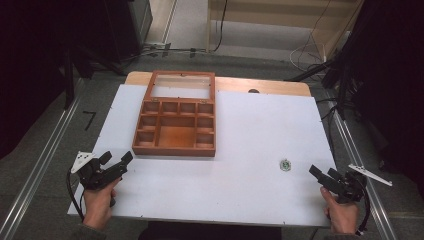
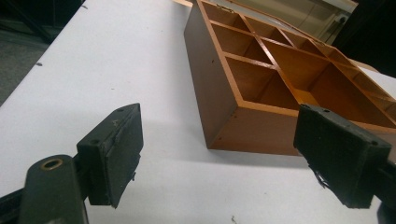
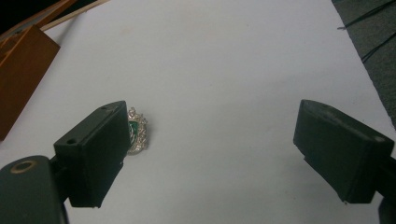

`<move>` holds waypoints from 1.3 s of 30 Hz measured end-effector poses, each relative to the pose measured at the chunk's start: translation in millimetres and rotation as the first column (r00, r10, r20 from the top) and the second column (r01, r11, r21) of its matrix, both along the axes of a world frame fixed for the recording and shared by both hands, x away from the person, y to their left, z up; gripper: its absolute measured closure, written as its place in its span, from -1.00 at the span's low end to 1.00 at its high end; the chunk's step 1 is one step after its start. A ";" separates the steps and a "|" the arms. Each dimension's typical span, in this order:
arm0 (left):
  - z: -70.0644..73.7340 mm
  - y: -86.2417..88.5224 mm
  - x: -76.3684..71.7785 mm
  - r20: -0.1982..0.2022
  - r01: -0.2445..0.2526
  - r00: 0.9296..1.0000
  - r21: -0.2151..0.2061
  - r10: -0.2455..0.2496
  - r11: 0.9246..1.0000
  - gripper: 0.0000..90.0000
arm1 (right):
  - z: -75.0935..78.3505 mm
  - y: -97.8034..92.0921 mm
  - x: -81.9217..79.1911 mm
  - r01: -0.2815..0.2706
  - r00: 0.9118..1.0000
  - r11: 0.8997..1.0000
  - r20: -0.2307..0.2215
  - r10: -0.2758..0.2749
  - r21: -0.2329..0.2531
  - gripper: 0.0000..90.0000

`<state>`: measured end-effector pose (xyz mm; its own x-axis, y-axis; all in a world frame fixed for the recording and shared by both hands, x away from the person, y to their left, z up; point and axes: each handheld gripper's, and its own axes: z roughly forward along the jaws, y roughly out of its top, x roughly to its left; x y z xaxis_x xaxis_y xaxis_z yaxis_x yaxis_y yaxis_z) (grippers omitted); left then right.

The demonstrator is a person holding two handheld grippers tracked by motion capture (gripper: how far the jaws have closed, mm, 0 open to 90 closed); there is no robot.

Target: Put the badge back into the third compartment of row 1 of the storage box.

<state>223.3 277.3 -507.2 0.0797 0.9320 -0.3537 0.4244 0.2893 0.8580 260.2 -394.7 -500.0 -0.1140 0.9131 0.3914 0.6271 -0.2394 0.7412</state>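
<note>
A wooden compartment box (image 1: 175,129) lies open on the white table (image 1: 250,130), its glass lid (image 1: 181,85) tipped back. Its near corner (image 2: 243,126) rises just beyond my left gripper (image 2: 219,158). That left gripper (image 1: 116,161) sits at the table's near left edge, jaws wide apart and empty. A small silver brooch with a green stone (image 1: 285,164) lies on the table's right half. In the right gripper view the brooch (image 3: 137,132) peeks out beside the left jaw. My right gripper (image 1: 325,176) rests at the near right, open (image 3: 210,154) with nothing between its jaws.
Bare wood of the tabletop (image 1: 280,87) shows behind the white sheet. Metal rails (image 1: 45,155) run along both sides of the table on the grey floor. Cables (image 1: 310,50) trail at the back right, and dark equipment stands at both sides.
</note>
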 end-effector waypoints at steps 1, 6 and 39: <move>0.0 0.0 0.0 0.000 0.000 1.000 0.000 0.000 1.000 -0.64 | -0.2 -0.1 0.1 0.000 1.000 1.000 -0.004 0.000 0.005 -0.76; -0.1 -0.4 0.3 -0.002 0.007 1.000 0.001 -0.007 1.000 -0.64 | -0.3 -1.3 0.6 0.005 1.000 1.000 -0.005 -0.004 0.015 -0.73; -0.9 -2.1 1.4 -0.007 0.025 1.000 0.002 -0.025 1.000 -0.64 | -8.9 15.3 21.1 -0.078 0.995 0.996 -0.057 0.081 0.051 -0.62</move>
